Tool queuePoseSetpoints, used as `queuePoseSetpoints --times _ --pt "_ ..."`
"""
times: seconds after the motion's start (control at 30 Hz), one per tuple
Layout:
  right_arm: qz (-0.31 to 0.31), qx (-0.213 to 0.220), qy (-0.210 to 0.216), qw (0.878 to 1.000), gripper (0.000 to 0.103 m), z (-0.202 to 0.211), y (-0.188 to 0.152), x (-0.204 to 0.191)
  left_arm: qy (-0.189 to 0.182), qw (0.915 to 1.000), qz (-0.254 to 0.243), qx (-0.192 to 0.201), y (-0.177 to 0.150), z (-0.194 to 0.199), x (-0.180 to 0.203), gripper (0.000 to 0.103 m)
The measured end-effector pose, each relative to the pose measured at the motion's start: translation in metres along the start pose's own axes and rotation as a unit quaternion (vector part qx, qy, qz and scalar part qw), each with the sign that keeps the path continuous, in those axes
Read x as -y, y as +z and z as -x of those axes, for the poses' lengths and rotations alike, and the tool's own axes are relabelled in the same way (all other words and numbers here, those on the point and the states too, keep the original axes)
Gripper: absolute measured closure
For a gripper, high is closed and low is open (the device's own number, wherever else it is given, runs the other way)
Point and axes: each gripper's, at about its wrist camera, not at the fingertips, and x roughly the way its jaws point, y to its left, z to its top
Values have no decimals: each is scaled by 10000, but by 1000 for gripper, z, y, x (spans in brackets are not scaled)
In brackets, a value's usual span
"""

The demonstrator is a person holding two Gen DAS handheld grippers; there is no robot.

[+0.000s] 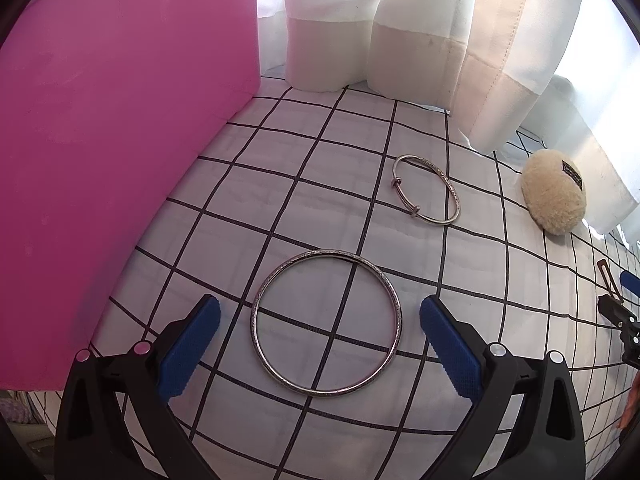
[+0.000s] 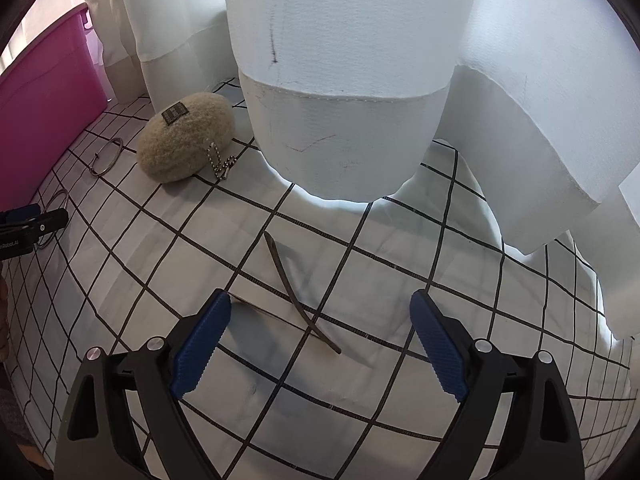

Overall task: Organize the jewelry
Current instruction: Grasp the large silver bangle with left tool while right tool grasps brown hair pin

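Bangle (image 1: 326, 324), silver, flat on checked cloth (image 1: 280, 184) between parted pads of left gripper (image 1: 320, 344), untouched; adjustable bangle (image 1: 426, 194) beyond. Right view: right gripper (image 2: 320, 344) wide apart, empty, over brown hair clip (image 2: 300, 296); fuzzy pouch (image 2: 186, 136) behind.

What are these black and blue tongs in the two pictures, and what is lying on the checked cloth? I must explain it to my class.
They are two hand-held grippers, one in each of a person's hands, each with a camera looking along its blue jaws.

One picture comes from the left gripper. Its jaws are open around a large bangle lying flat. Further off lie a smaller bangle and a fluffy pouch, beside a pink box.

The other comes from the right gripper, also open, above a thin brown curved strip. Nothing is held.
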Motion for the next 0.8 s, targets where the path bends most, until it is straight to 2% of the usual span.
queuePoseSetpoints --times 0.23,0.43,0.5,0.6,0.67,0.7,0.8 --pt "-215 49 -143 9997 13 -1 -1 -11 66 9999 122 30 -3 1 -1 5" --pt "-203 123 -98 9997 14 6 -12 -15 49 9999 94 66 -5 2 0 6" --pt "-212 137 -95 9996 14 7 -16 -16 15 9999 31 108 -8 6 0 8" --pt "-221 148 -103 9996 15 7 -17 -22 -63 9997 -106 204 -14 12 5 21" --pt "-201 183 -95 9996 21 10 -20 -25 -100 9995 -186 246 -17 16 10 32" --pt "-180 200 -92 9996 24 12 -22 -28 -68 9995 -195 232 -18 16 12 32" --pt "-59 259 -41 9996 40 20 -26 -37 -95 9996 -160 208 -18 17 14 32"
